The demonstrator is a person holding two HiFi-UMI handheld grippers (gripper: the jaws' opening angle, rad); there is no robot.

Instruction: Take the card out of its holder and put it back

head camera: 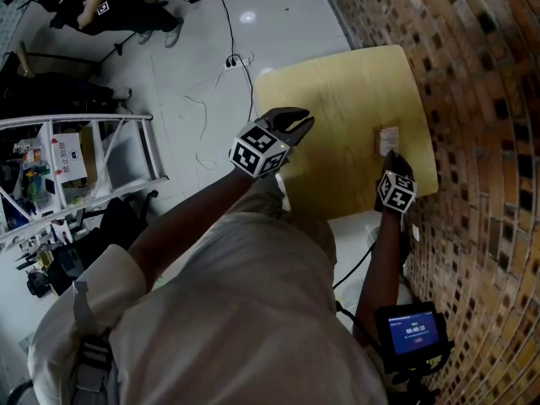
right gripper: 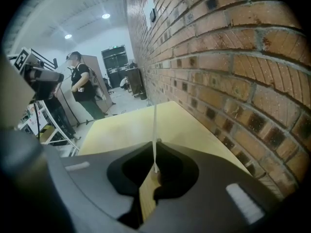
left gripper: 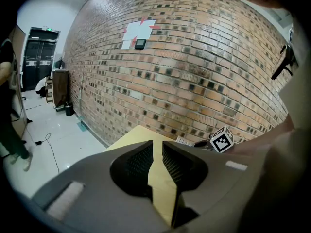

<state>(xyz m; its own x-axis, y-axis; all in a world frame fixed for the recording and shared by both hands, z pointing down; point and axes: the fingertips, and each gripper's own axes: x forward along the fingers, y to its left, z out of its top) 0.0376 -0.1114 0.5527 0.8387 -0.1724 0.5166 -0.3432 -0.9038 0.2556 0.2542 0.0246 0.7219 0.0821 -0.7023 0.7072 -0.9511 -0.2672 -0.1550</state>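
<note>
1. A pale yellow wooden worktop (head camera: 337, 91) stands against a curved-looking wall of brown and dark bricks (head camera: 472, 74), with a glossy white floor (head camera: 194, 57) to its left.
2. The right gripper (head camera: 395, 160) points down at the right side of the worktop, close to the brick wall.
3. Its jaws are pressed together on a thin white card (right gripper: 155, 130). The right gripper view shows the card edge-on, rising straight up out of the jaws.
4. In the head view a small pale rectangle with brownish edges (head camera: 387, 140) sits just beyond the right gripper's tips. Whether it is the card alone or the card with its holder cannot be told.
5. The left gripper (head camera: 299, 123) hangs over the left part of the worktop, well apart from the right one.
6. Its jaws stand a narrow gap apart with nothing between them; bare worktop shows through the gap.
7. From the left gripper view, the right gripper's black-and-white marker cube (left gripper: 221, 139) shows at the far right of the worktop.
8. A white metal rack (head camera: 93, 167) holding boxes stands on the floor to the left, and black cables (head camera: 228, 32) trail across the floor at the far side.
9. A person in black clothes (right gripper: 82, 86) stands far off beyond the worktop.
</note>
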